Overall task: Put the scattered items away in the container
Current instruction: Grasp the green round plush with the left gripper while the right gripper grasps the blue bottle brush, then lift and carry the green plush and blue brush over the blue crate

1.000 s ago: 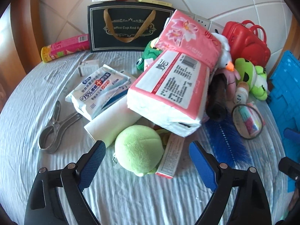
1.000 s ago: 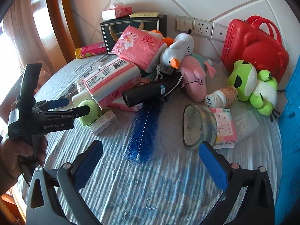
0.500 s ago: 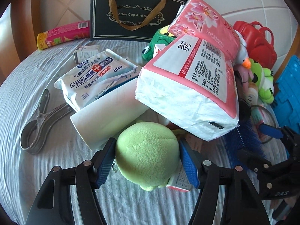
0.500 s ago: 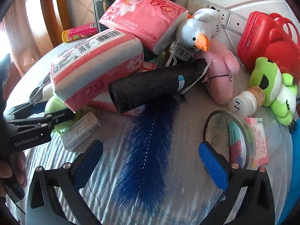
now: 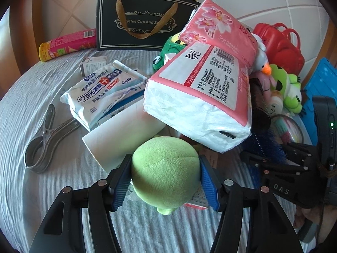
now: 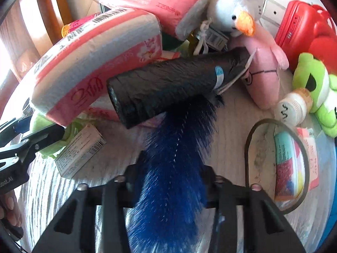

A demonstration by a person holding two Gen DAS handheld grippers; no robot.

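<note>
Where both tools stood wide a second ago, left gripper (image 5: 165, 177) now clamps green plush ball (image 5: 165, 168); right gripper (image 6: 171, 181), just closing, pinches blue brush (image 6: 174, 168).

Black hand-held gripper (image 5: 165, 178), ribbed blue pads (image 5: 207, 184)

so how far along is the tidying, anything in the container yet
Nothing looks put away yet. In hand: the left gripper has just been closing on the green plush ball, and the right gripper has just been closing around the blue bottle brush. Left on the table: the tissue packs, wipes, metal clip, black roll, plush toys and more.
</note>
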